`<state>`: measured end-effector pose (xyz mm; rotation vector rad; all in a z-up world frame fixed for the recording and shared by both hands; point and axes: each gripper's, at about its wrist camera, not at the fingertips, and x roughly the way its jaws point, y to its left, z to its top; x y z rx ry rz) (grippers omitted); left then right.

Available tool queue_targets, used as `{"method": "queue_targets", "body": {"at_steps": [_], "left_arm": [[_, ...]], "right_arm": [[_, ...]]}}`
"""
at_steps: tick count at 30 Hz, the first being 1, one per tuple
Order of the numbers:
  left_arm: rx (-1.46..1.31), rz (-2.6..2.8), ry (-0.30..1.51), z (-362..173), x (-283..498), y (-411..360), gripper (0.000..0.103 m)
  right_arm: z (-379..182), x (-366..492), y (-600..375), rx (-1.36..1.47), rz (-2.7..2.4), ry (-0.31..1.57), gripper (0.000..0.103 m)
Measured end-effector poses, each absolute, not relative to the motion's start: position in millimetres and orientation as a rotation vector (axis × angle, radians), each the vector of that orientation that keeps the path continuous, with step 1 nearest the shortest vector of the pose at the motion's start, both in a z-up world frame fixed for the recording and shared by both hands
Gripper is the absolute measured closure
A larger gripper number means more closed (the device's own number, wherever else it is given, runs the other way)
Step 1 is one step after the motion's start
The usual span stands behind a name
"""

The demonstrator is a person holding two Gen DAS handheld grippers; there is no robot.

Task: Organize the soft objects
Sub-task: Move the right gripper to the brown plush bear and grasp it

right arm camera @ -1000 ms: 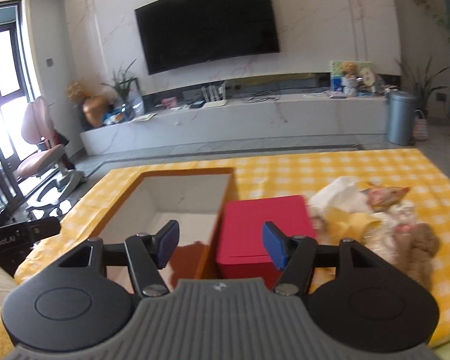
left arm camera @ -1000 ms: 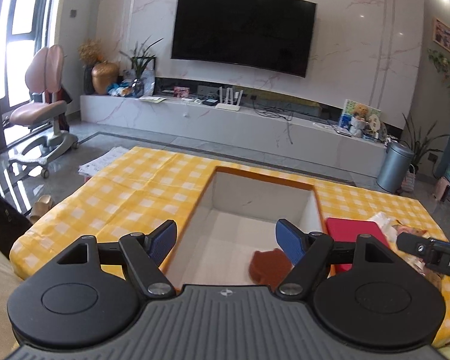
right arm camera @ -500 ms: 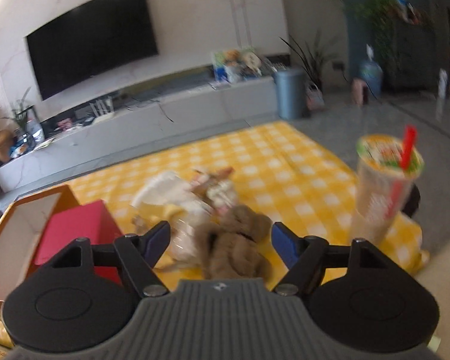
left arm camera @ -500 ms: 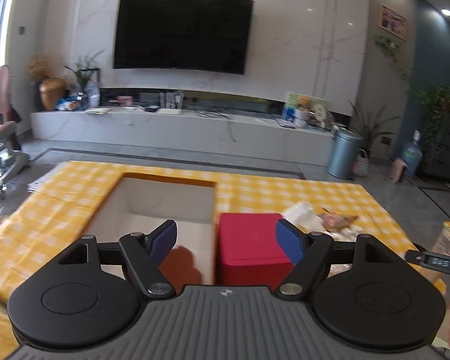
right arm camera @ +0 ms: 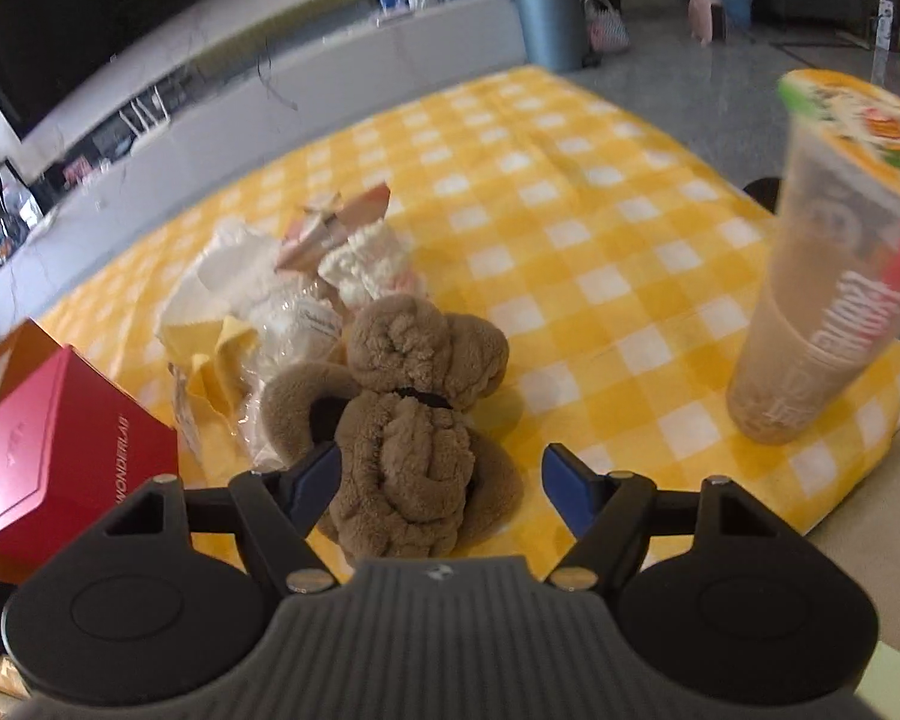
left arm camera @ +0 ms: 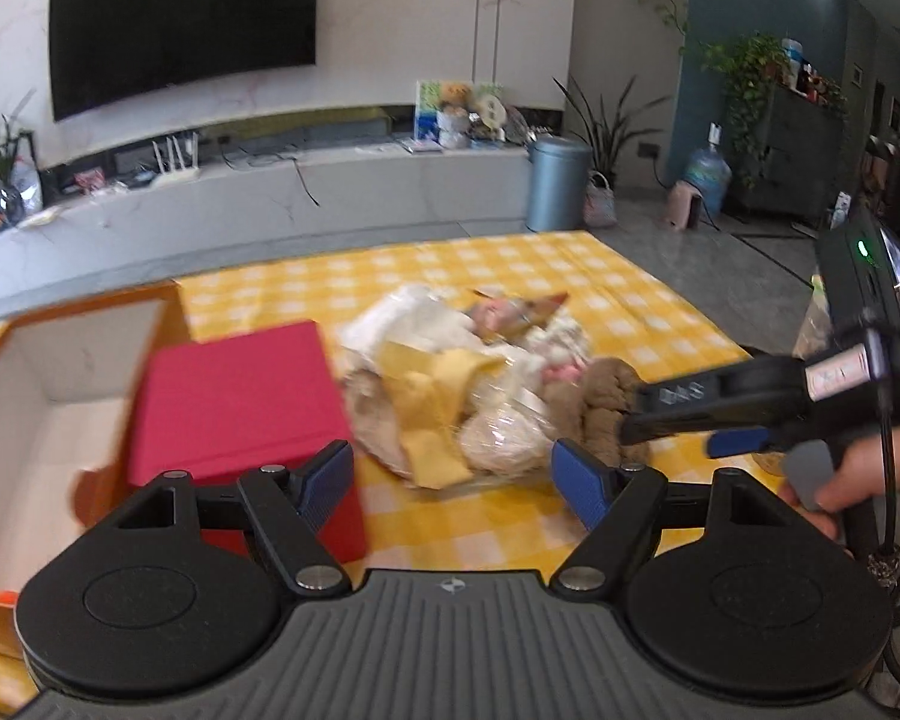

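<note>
A brown plush toy (right arm camera: 414, 420) lies on the yellow checked cloth (right arm camera: 570, 192), at the near edge of a pile of soft items in clear wrap (right arm camera: 294, 306). My right gripper (right arm camera: 441, 489) is open, its fingers either side of the plush, not touching. In the left wrist view the pile (left arm camera: 462, 384) sits right of a red box (left arm camera: 240, 396) and an open orange-rimmed box (left arm camera: 42, 372). My left gripper (left arm camera: 453, 483) is open and empty, just short of the pile. The right gripper (left arm camera: 690, 420) shows there from the side, at the brown plush (left arm camera: 606, 402).
A tall drink cup (right arm camera: 828, 276) stands on the cloth at the right edge. The red box (right arm camera: 60, 450) lies left of the pile. Beyond the table are a TV wall, a low bench and a grey bin (left arm camera: 555, 186).
Both grippers have swung right, from the open box toward the pile. The right gripper has moved in close, so the brown plush now lies between its fingers.
</note>
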<state>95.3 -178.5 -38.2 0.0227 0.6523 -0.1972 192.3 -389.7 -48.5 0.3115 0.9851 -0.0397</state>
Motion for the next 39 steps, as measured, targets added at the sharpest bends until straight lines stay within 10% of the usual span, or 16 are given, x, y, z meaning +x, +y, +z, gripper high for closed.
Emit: {"method": "queue_targets", "body": {"at_steps": [26,39], "left_arm": [[0.042,-0.141,0.821,-85.2,117.5,-177.7,0.015],[0.081,-0.132,0.812,-76.4,117.4,-188.7,0.015]], "right_arm": [[-80.1,204.8,-365.3,0.329,0.123,1.014,0.006],[-77.2,194.7,-371.3,0.3,0.055,0.948,0.046]]}}
